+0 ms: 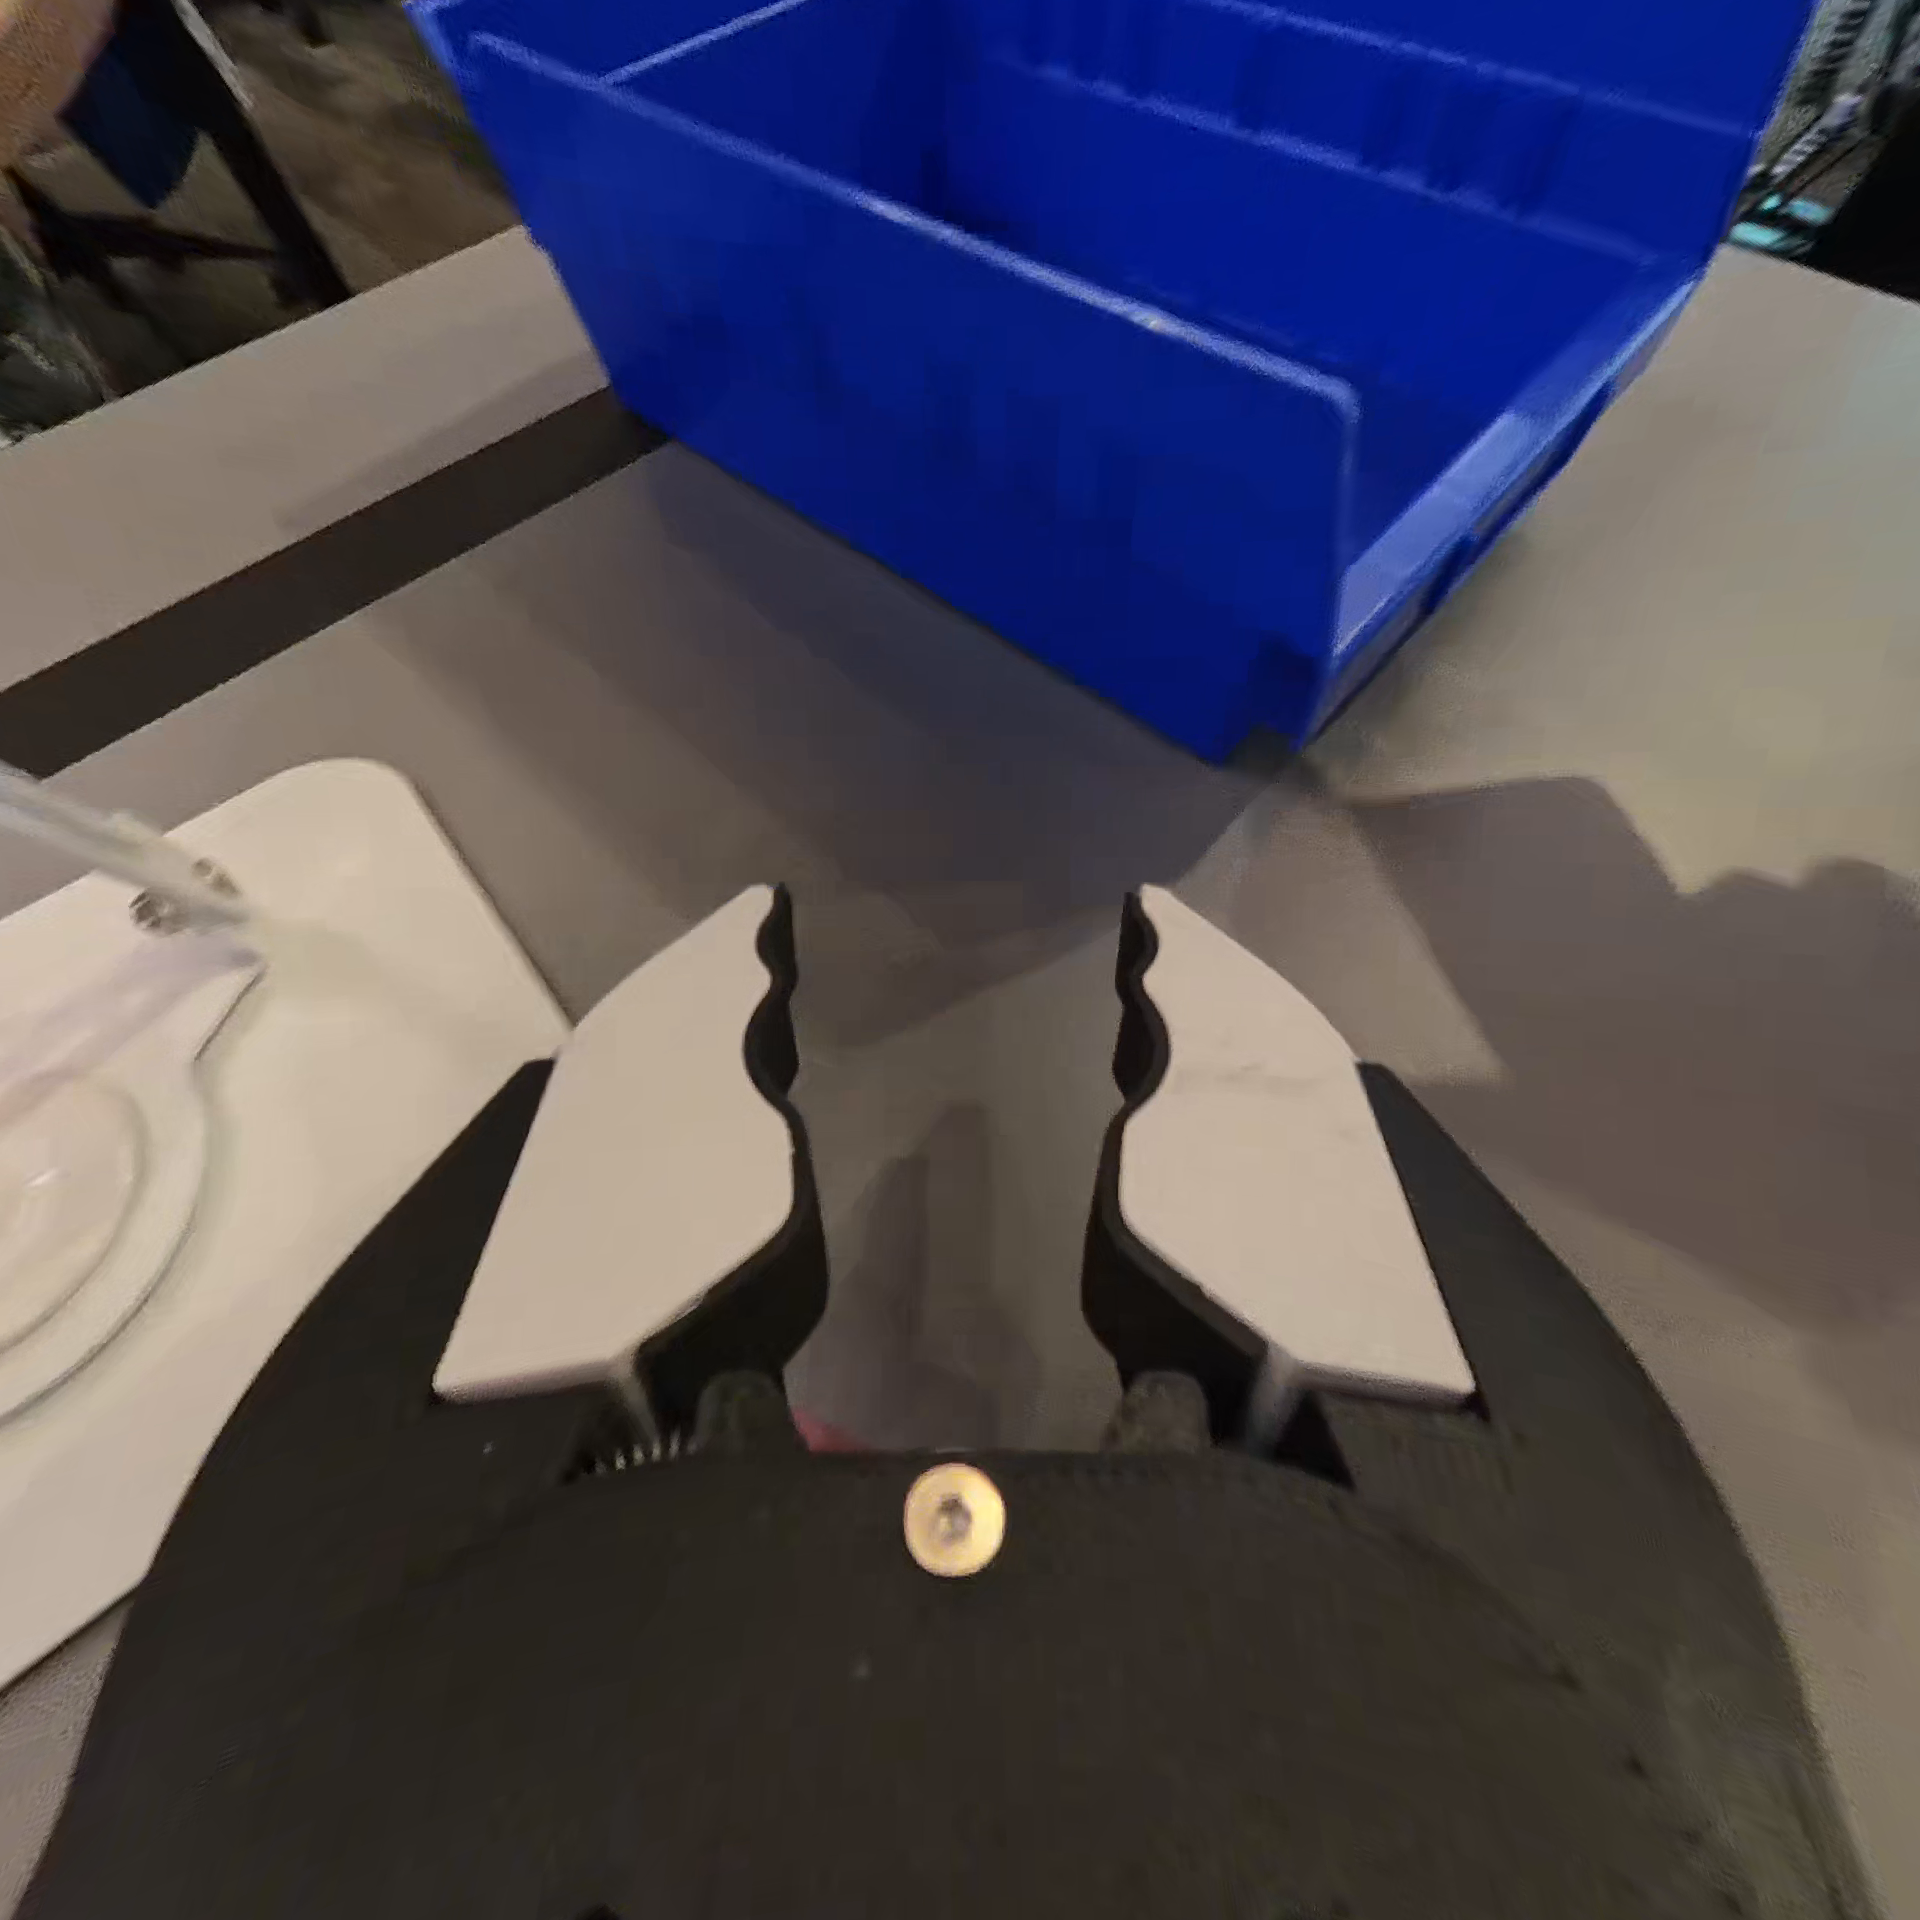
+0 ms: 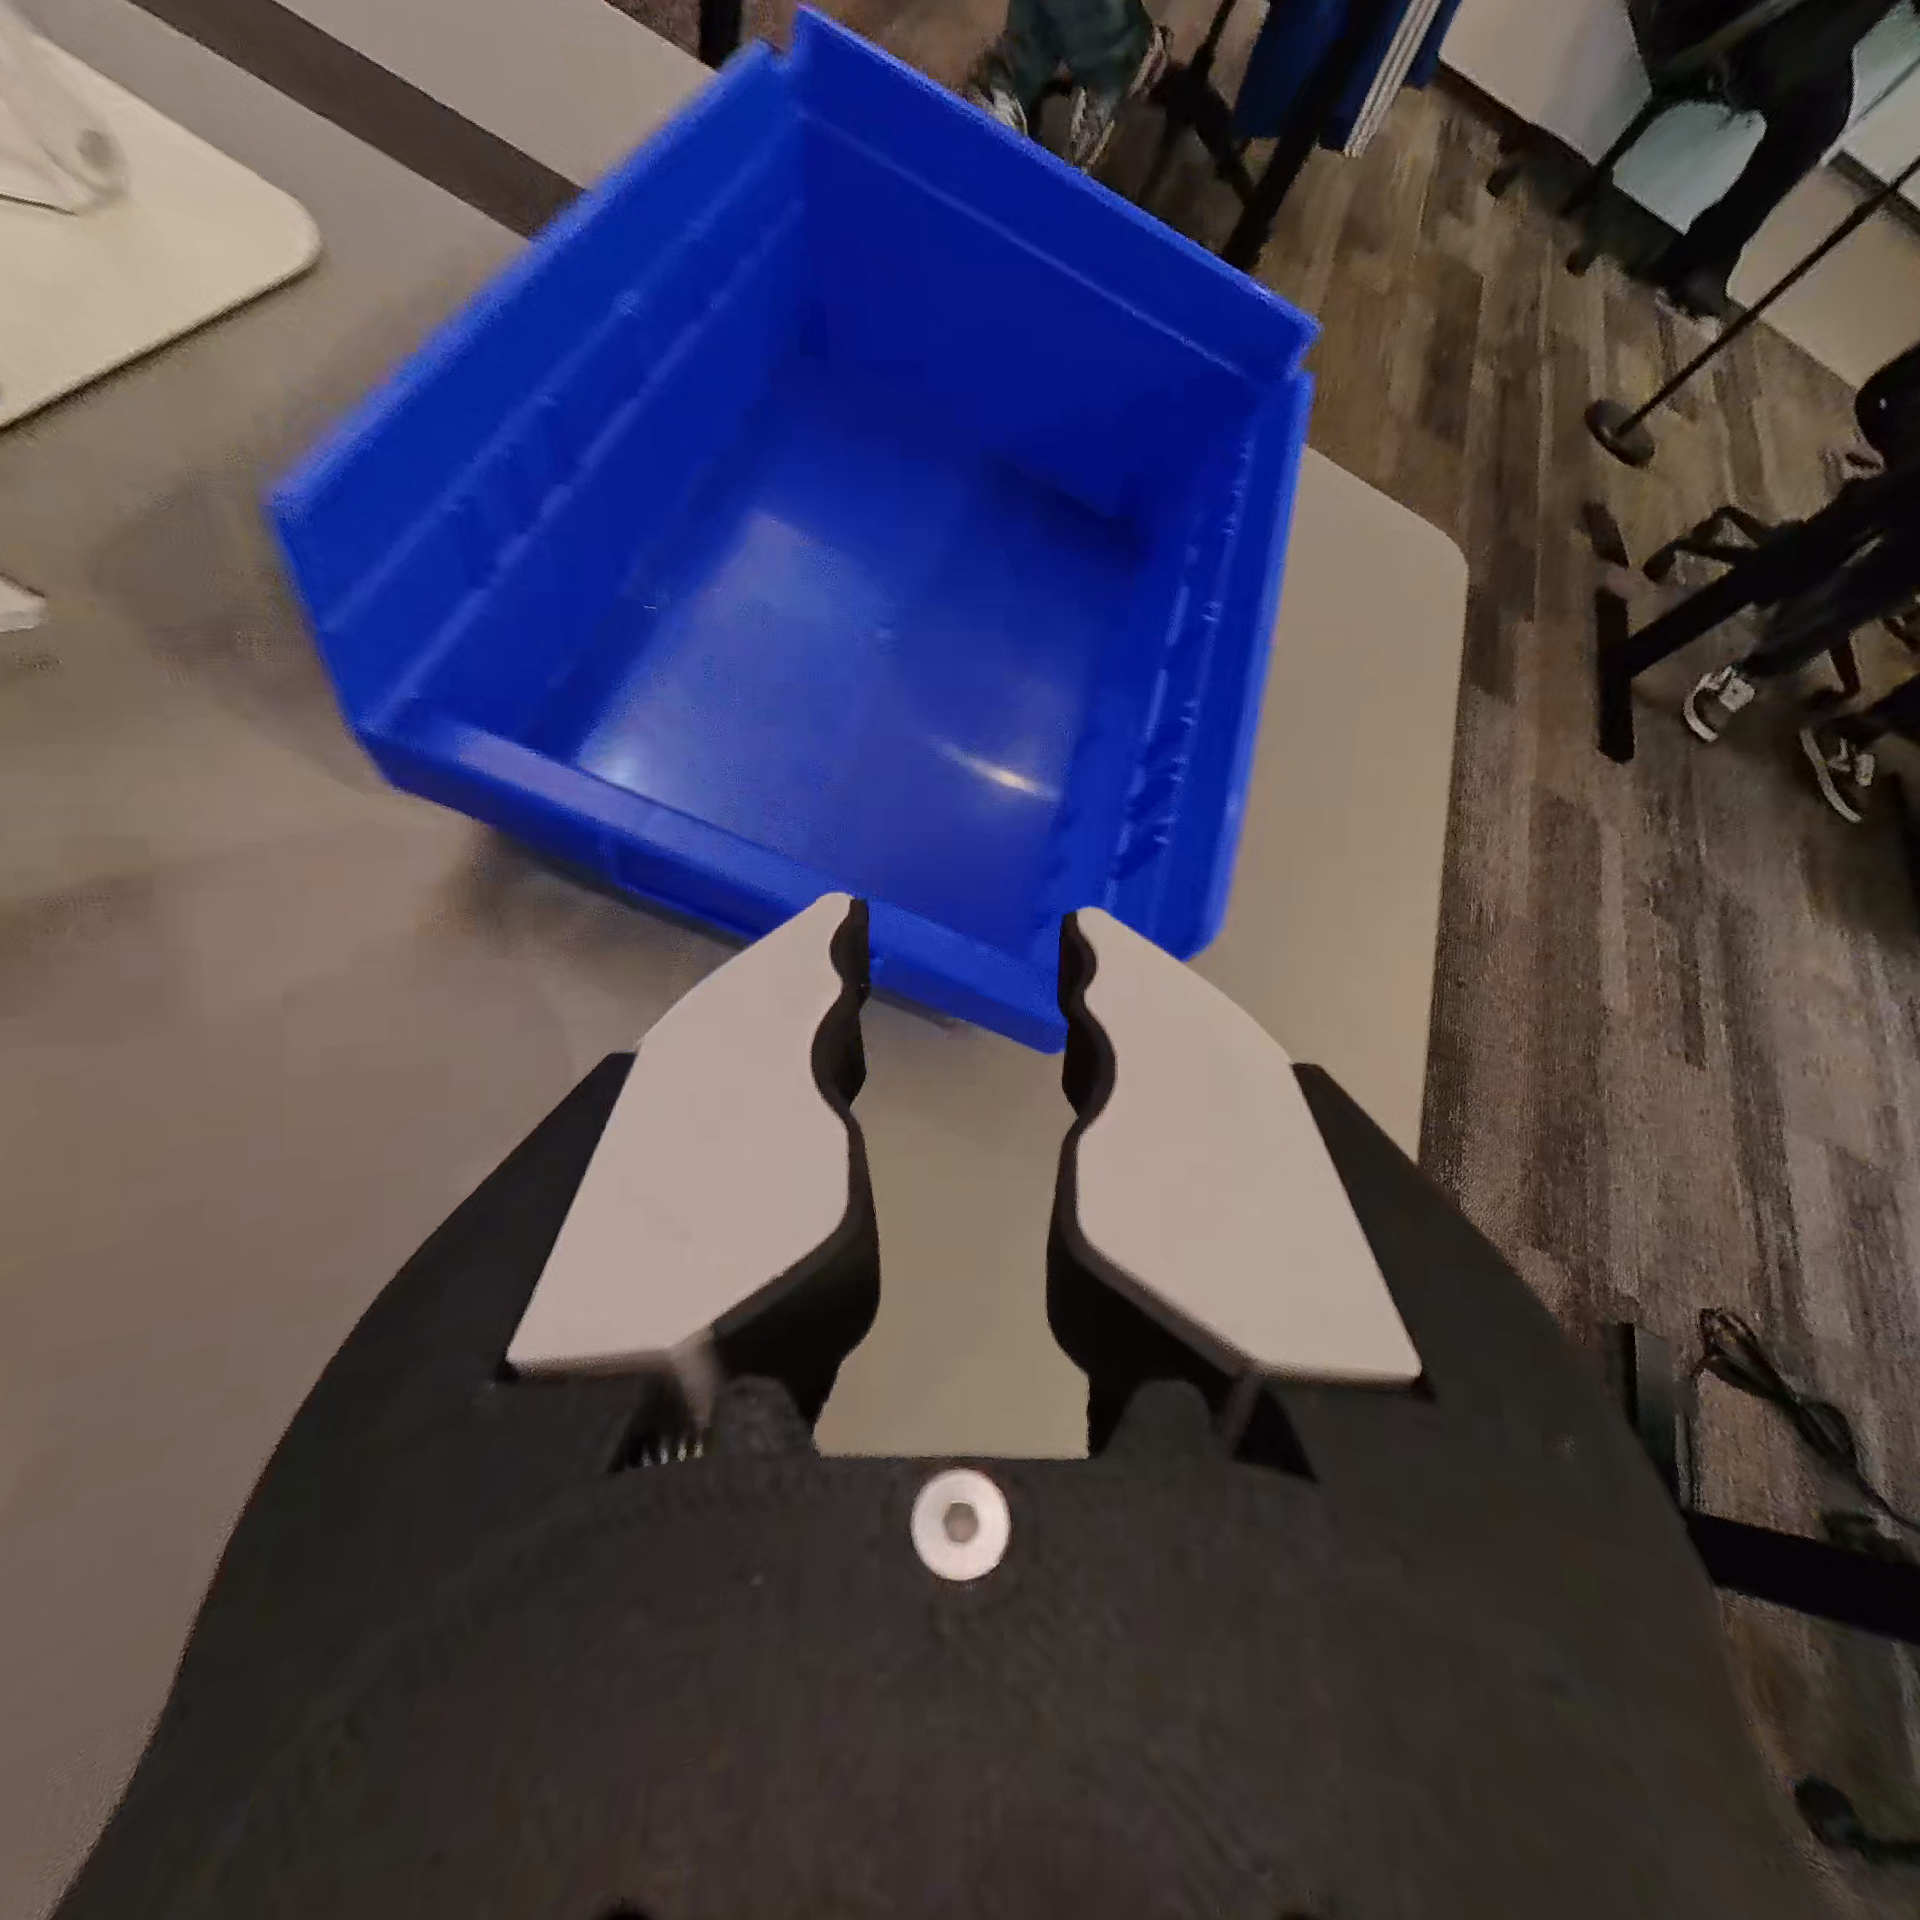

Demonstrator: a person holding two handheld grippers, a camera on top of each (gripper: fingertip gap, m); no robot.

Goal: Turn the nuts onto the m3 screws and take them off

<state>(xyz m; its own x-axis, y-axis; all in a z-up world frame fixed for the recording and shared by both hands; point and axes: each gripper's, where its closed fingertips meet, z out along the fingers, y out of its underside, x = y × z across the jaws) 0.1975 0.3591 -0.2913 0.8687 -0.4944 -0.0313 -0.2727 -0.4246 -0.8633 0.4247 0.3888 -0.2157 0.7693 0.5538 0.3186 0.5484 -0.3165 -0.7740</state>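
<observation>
A blue plastic bin (image 1: 1039, 395) stands on the grey table (image 1: 623, 644). In the left wrist view it lies ahead and to the right. My left gripper (image 1: 956, 914) is open and empty above bare table, short of the bin. In the right wrist view the bin (image 2: 831, 582) shows its empty inside. My right gripper (image 2: 961, 925) is open and empty. It hovers over the bin's low near rim (image 2: 935, 966), and its pads do not press on it.
A white mat (image 1: 343, 997) lies at the left with clear glassware (image 1: 94, 1174) on it; the mat also shows in the right wrist view (image 2: 135, 239). The table's right edge (image 2: 1444, 831) drops to wood-look floor. People's legs and black stands are beyond.
</observation>
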